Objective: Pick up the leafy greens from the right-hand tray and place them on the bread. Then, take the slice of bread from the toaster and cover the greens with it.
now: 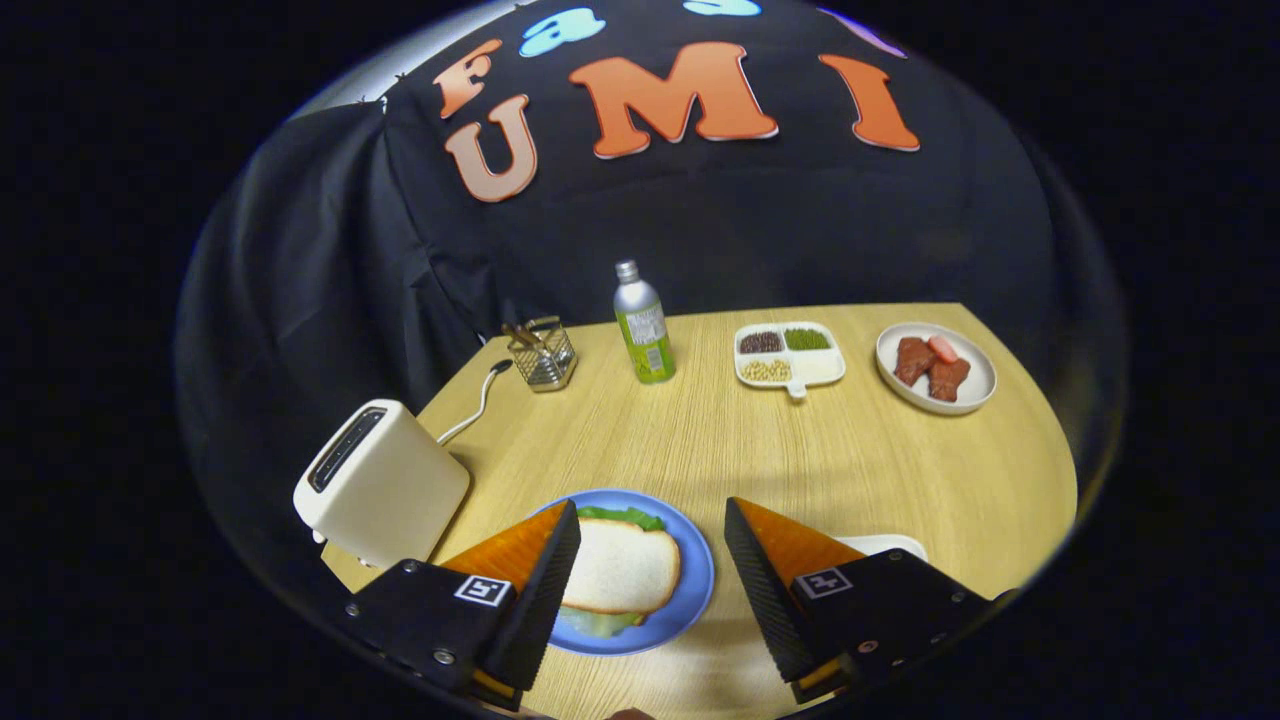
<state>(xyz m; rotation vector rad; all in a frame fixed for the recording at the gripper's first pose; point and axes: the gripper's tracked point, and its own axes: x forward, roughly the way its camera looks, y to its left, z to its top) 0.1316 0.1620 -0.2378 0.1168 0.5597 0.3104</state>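
The bread slice (pixel 622 570) already covers the greens (pixel 625 517) on the near plate (pixel 690 600) (looks finished); fingers (pixel 652 560) spread, empty.

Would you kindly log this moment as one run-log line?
gripper: open, holding nothing | bread slice: covering greens on blue plate, between fingers | toaster: slot looks empty

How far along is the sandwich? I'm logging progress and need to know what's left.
It looks finished: a bread slice lies on the blue plate with the leafy greens peeking out from under it, and the toaster slot looks empty. The gripper holds nothing, its jaws open above the plate. Nothing seems left beyond pulling away.
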